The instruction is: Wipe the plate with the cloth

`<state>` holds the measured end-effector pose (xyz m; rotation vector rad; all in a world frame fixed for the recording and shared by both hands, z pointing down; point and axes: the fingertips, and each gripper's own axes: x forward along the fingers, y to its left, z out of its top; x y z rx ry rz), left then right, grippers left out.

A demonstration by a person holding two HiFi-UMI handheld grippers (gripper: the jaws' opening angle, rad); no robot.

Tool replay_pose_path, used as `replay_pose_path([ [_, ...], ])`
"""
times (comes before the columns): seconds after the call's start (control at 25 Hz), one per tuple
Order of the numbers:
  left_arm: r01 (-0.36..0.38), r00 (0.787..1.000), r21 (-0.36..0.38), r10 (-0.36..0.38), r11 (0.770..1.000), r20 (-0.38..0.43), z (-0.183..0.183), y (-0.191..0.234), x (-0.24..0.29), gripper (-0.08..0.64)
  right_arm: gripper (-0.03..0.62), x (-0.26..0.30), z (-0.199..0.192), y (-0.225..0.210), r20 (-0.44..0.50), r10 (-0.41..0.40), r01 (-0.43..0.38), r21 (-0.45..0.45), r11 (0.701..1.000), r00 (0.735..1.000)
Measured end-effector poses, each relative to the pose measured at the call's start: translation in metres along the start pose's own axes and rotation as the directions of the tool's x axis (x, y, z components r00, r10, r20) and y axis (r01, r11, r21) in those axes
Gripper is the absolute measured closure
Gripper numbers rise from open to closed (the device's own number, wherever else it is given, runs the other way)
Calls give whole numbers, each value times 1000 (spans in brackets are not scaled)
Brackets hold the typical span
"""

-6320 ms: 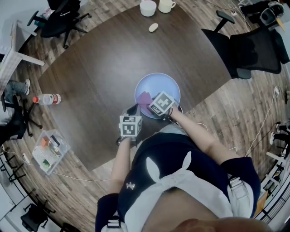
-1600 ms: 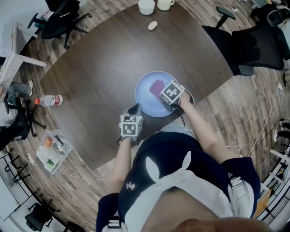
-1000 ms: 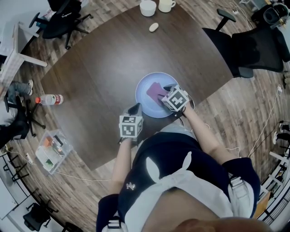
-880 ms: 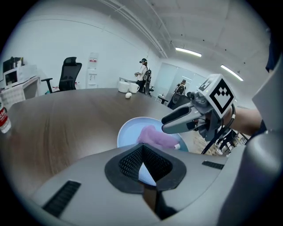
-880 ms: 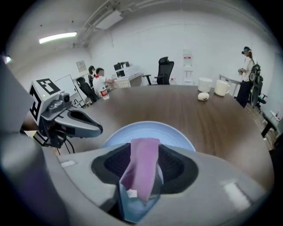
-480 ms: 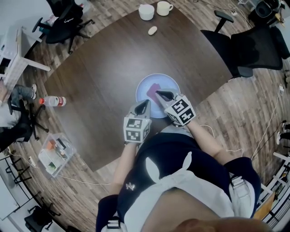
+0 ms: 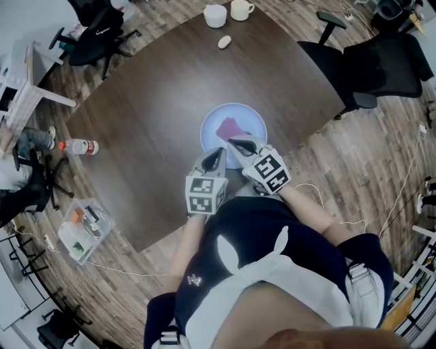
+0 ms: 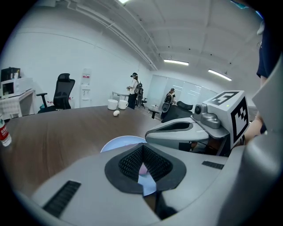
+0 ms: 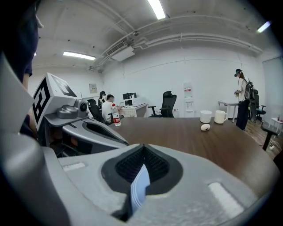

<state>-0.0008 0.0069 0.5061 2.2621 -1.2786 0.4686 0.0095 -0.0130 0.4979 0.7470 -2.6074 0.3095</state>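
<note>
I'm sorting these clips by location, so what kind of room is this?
Most likely an office or meeting room: a large dark wooden table, black swivel office chairs beside it, and long strip lights on a white ceiling.

Plate (image 7: 253, 121) — near rim hidden behind the left gripper (image 7: 219, 150) and right gripper (image 7: 234, 142).

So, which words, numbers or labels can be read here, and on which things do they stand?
No text can be read.
On the water bottle: red label, too small.
On the left gripper and right gripper: cubes with square markers only, no letters.
On the wall sign: too blurred.
On the shirt logo: too small.
</note>
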Motion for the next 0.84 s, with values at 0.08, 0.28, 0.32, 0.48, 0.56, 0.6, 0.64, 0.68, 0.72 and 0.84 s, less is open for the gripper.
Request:
replay_pose_path([
  [0.08, -3, 1000, -4, 3, 1000, 7, -1, -4, -5, 555, 594, -6, 1, 5, 5, -6, 6, -6, 1000, 1000],
  [0.28, 1, 1000, -10, 0, 1000, 15, -10, -17, -12, 555, 594, -22, 0, 13, 11, -18, 18, -8, 1000, 1000],
  [0.32, 0, 1000, -13, 0, 1000, 15, -12, -20, -14, 555, 594, -25, -1, 14, 14, -24, 25, -8, 1000, 1000],
  [0.48, -8, 1000, -24, 8, 1000, 18, -21, -31, -24, 555, 594, -39, -4, 24, 16, -25, 25, -7, 1000, 1000],
  [0.56, -11, 1000, -25, 12, 1000, 20, -25, -38, -28, 555, 594, -45, -6, 30, 15, -19, 19, -9, 1000, 1000],
  [0.6, -12, 1000, -26, 13, 1000, 24, -26, -41, -30, 555, 594, -49, -6, 32, 16, -18, 19, -12, 1000, 1000],
  [0.64, -11, 1000, -29, 12, 1000, 29, -27, -45, -32, 555, 594, -52, -6, 33, 17, -20, 20, -15, 1000, 1000],
  [0.68, -9, 999, -35, 10, 999, 34, -28, -49, -34, 555, 594, -56, -6, 35, 20, -24, 24, -17, 1000, 1000],
  [0.72, -7, 999, -42, 9, 999, 36, -29, -53, -35, 555, 594, -59, -5, 36, 23, -28, 29, -20, 999, 999],
  [0.84, -5, 999, -50, 7, 999, 38, -34, -64, -40, 555, 594, -67, -6, 41, 28, -29, 30, -27, 999, 999],
])
